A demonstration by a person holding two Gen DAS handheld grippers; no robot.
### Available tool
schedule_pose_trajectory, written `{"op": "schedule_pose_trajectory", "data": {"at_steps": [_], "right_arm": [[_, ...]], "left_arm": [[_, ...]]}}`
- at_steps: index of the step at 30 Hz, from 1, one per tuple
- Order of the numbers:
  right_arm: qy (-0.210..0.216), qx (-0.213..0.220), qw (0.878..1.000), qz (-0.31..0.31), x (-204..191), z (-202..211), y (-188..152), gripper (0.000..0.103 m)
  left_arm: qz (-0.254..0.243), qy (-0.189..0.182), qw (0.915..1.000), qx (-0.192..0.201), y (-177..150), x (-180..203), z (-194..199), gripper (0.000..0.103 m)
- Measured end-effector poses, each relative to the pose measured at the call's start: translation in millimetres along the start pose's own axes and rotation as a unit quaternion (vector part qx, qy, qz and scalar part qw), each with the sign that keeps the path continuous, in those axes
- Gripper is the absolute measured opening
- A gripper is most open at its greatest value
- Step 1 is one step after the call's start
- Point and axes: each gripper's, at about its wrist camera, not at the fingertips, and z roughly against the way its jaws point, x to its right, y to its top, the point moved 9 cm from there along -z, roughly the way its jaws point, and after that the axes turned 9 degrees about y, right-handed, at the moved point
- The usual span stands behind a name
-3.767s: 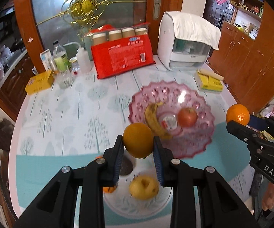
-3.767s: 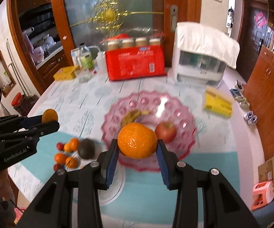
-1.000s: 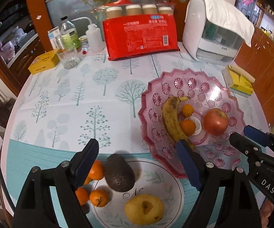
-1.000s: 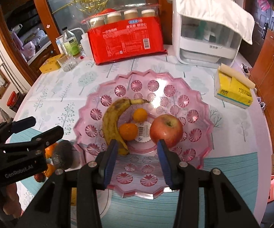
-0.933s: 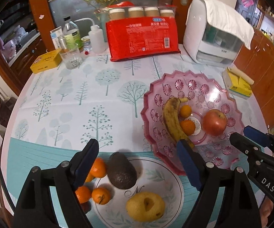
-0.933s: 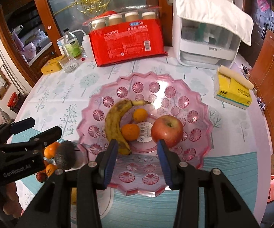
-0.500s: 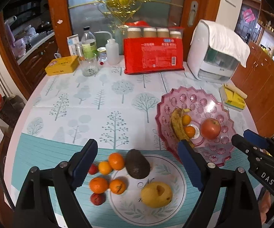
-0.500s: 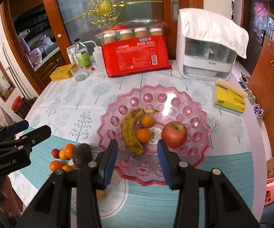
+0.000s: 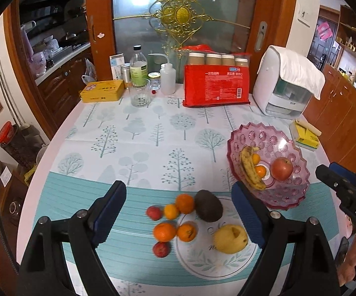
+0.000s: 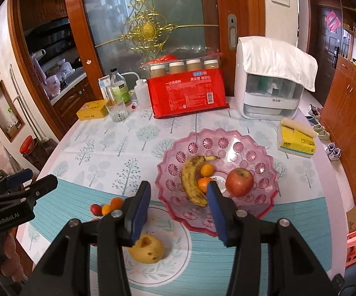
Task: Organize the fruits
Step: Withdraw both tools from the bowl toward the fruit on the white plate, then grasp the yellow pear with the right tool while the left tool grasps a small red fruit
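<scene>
- Both claws empty: left claw [image 9: 179, 212] spread wide above the loose fruit, right claw [image 10: 178, 204] spread too, near the pink bowl [image 10: 266, 197].
- Bowl, on the desk's right side, holds a banana [image 10: 190, 177], an apple [image 10: 239, 182] and two small oranges; avocado [image 9: 208, 209] and pear [image 9: 230, 238] sit on the near white plate [image 9: 202, 268].
- Risk, I'd guess: round oranges [image 9: 164, 231] beside the plate could roll off if nudged.

Even daylight from the frosted glass door [image 9: 178, 24]; soft shadows. Glare spot on pink bowl [image 9: 282, 144]. Small fruit slightly motion-blurred. Strong fisheye bending, black corners in both views.
</scene>
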Motion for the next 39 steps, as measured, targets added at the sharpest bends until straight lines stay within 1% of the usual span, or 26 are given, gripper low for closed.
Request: {"op": "schedule_pose_trajectory", "data": {"at_steps": [6, 10, 15, 18, 23, 31, 36, 39], "right_arm": [[0.0, -0.001, 1.0, -0.003, -20, -1, -10, 0.051], [-0.001, -0.011, 1.0, -0.005, -34, -9, -23, 0.052], [-0.004, -0.031, 0.999, -0.012, -48, -25, -45, 0.055], [-0.004, -0.046, 0.999, -0.016, -55, -35, -59, 0.056], [-0.001, -0.067, 0.998, -0.019, -66, -53, -84, 0.056], [0.0, -0.089, 0.996, -0.006, -82, -77, -120, 0.056], [-0.009, -0.1, 0.995, -0.023, -70, -87, -136, 0.056], [-0.014, -0.104, 0.994, -0.035, -60, -90, -141, 0.056]], "left_arm": [[-0.005, 0.005, 0.9999, -0.008, -12, -30, 0, 0.086], [-0.004, 0.006, 0.9998, -0.02, -23, -48, -7, 0.086], [-0.014, 0.01, 0.999, -0.042, -45, -65, -22, 0.086], [-0.024, 0.007, 0.9978, -0.061, -64, -72, -36, 0.086], [-0.046, -0.005, 0.9949, -0.09, -94, -69, -59, 0.086], [-0.07, -0.021, 0.9902, -0.119, -136, -56, -93, 0.086], [-0.067, -0.034, 0.9886, -0.13, -150, -48, -111, 0.086], [-0.065, -0.036, 0.988, -0.136, -155, -43, -120, 0.086]]}}
